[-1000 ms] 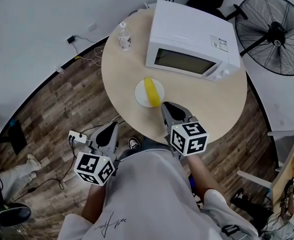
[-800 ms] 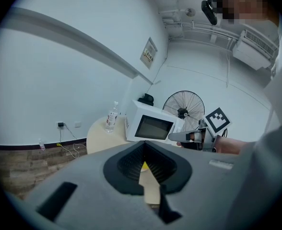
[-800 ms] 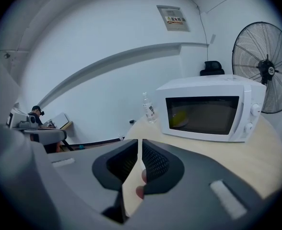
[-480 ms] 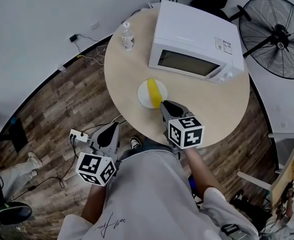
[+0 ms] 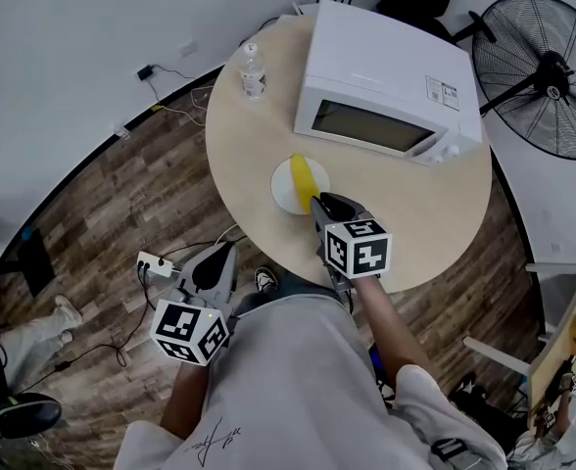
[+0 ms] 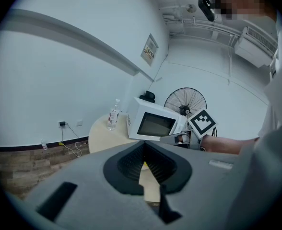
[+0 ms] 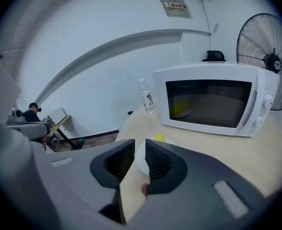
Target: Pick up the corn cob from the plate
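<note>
A yellow corn cob (image 5: 303, 175) lies on a small white plate (image 5: 284, 188) on the round wooden table (image 5: 435, 213), in front of the microwave. My right gripper (image 5: 319, 204) hovers at the plate's near right edge, pointing down at it. Its jaws are opening and stand a narrow gap apart with nothing between them. In the right gripper view (image 7: 140, 150) the plate (image 7: 141, 161) shows through the gap, with the corn cob (image 7: 159, 138) just beyond the right jaw. My left gripper (image 5: 219, 255) hangs off the table over the floor, jaws together and empty (image 6: 144, 145).
A white microwave (image 5: 386, 86) with its door closed stands at the back of the table, a water bottle (image 5: 253, 74) to its left. A floor fan (image 5: 548, 71) stands at the far right. A power strip (image 5: 154, 267) with cables lies on the wooden floor.
My right gripper has moved forward and down toward the plate, and its jaws have parted a little. The left gripper has stayed where it was.
</note>
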{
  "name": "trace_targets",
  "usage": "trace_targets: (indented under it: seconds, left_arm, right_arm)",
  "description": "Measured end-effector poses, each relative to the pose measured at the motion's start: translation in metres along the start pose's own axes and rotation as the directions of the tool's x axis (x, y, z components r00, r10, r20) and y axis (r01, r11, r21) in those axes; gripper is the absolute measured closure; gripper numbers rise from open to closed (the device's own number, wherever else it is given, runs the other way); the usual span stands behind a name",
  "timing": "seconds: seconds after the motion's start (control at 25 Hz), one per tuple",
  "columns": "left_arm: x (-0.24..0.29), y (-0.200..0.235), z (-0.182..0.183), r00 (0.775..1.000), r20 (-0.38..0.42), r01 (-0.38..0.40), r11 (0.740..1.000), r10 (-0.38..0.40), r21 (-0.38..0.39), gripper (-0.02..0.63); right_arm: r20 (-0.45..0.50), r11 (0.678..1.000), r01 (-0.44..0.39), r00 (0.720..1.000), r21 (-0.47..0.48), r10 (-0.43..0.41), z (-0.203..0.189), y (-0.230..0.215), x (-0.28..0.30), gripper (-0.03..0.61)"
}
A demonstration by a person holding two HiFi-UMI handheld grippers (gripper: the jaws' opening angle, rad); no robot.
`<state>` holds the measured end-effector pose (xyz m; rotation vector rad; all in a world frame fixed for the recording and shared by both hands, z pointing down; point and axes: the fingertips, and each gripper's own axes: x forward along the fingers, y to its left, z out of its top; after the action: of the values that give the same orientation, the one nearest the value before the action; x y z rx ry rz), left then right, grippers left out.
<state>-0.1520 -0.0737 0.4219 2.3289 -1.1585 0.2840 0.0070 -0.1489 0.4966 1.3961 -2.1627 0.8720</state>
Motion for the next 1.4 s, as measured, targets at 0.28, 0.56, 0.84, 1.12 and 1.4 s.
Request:
trace_targets:
  seconds: [0.28,0.56,0.84,1.12,1.4]
  left_arm:
    - [0.003,0.003,0.000,1.000,0.000,-0.001,1.000,0.001,-0.015,0.620]
    - [0.002,0.008,-0.002,1.000,0.001,-0.012,0.999,0.012,-0.035,0.620]
    - [-0.001,0.010,-0.003,1.000,0.000,-0.024,0.998,0.024,-0.052,0.620]
    - [0.000,0.010,-0.010,0.999,-0.017,-0.033,0.998,0.032,-0.051,0.620]
    - [0.000,0.013,-0.013,0.999,-0.029,-0.045,0.997,0.044,-0.061,0.620]
  right_arm:
    - [-0.049,1.000,0.027,0.998,0.002,-0.027,-0.007,-0.011,0.016,0.479]
    - [-0.101,0.999,0.052,0.994,-0.003,-0.052,-0.016,-0.018,0.032,0.472]
    - [-0.140,0.998,0.053,0.989,-0.022,-0.056,-0.024,-0.023,0.049,0.466]
    - [-0.167,0.998,0.060,0.984,-0.018,-0.062,-0.028,-0.032,0.064,0.439]
    - [-0.199,0.998,0.060,0.978,-0.015,-0.062,-0.036,-0.038,0.077,0.414]
